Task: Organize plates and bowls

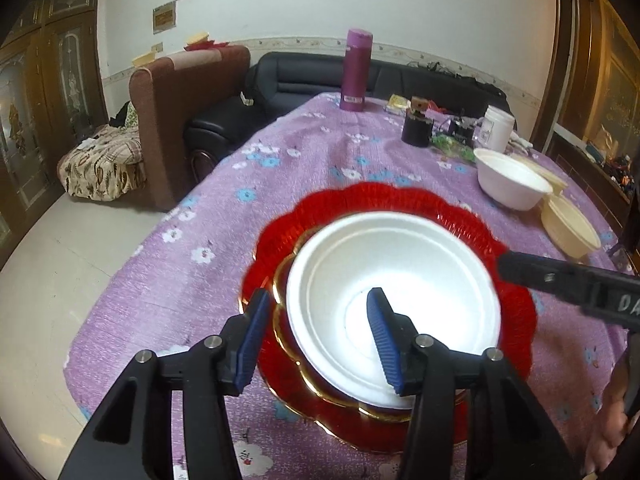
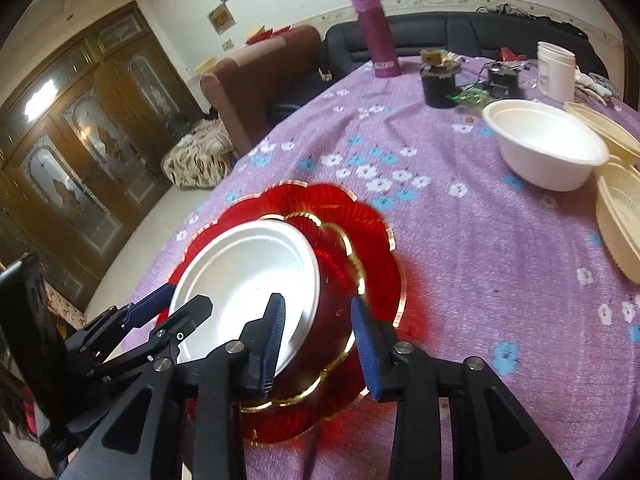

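A red scalloped plate point(image 1: 360, 204) point(image 2: 320, 200) lies on the purple flowered tablecloth point(image 1: 304, 160). On it stands a red bowl with a gold rim point(image 2: 340, 272), and a white foam bowl point(image 1: 400, 272) point(image 2: 248, 264) sits tilted inside that. My left gripper point(image 1: 318, 332) point(image 2: 172, 308) straddles the near left rims, one finger outside and the other inside the white bowl, pads apart from them. My right gripper point(image 2: 320, 340) straddles the red bowl's right wall with gaps on both sides. Its black finger point(image 1: 560, 280) reaches in from the right in the left wrist view.
A second white foam bowl point(image 1: 512, 184) point(image 2: 548, 152) and cream plastic containers point(image 1: 568, 228) point(image 2: 620, 216) sit at the right. Further back stand a purple flask point(image 1: 357, 70) point(image 2: 376, 36), a black jar point(image 1: 416, 128) and a white tub point(image 1: 498, 128). The table edge runs along the left.
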`<state>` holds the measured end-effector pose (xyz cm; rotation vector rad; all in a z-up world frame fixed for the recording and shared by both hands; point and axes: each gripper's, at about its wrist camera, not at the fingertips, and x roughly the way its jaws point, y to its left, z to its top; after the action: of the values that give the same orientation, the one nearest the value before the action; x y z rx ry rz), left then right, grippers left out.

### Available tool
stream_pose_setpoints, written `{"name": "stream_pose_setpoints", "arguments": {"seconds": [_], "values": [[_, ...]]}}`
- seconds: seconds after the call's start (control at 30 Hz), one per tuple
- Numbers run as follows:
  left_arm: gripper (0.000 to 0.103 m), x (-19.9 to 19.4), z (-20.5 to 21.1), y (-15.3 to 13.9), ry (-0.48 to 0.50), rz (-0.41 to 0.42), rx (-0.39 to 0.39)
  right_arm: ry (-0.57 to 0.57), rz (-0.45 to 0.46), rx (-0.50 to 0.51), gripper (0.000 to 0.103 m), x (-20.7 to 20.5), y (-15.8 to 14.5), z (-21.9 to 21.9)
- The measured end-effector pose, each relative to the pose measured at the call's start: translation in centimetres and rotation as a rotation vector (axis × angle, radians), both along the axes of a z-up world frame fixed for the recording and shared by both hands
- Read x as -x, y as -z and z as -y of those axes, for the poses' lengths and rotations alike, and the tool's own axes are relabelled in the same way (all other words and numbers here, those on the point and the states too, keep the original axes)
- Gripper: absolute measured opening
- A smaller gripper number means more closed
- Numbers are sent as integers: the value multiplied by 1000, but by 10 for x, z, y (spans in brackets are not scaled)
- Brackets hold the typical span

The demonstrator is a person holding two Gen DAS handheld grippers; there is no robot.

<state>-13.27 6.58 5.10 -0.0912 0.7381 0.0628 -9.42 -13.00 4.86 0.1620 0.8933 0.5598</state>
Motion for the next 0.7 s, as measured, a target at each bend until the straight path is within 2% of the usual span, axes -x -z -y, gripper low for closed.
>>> {"name": "stream_pose_setpoints", "arguments": {"seconds": [0.2,0.33,0.47,0.53,0.7], "values": [[50,7,12,-21,25,50,-5,76,22,-83,38,8,-18,48],[51,8,33,-33,78,73,-9,189,43,-106,41,11,-27,100],[51,3,68,-41,164,77,-8,334,26,-135,43,7,-30,160],[51,-2,91,-45,227,72,-3,428,12,-132,43,4,-29,195],[52,-16,150,-55,384,44,26,576,-56,-115,44,-9,-19,257]]}}
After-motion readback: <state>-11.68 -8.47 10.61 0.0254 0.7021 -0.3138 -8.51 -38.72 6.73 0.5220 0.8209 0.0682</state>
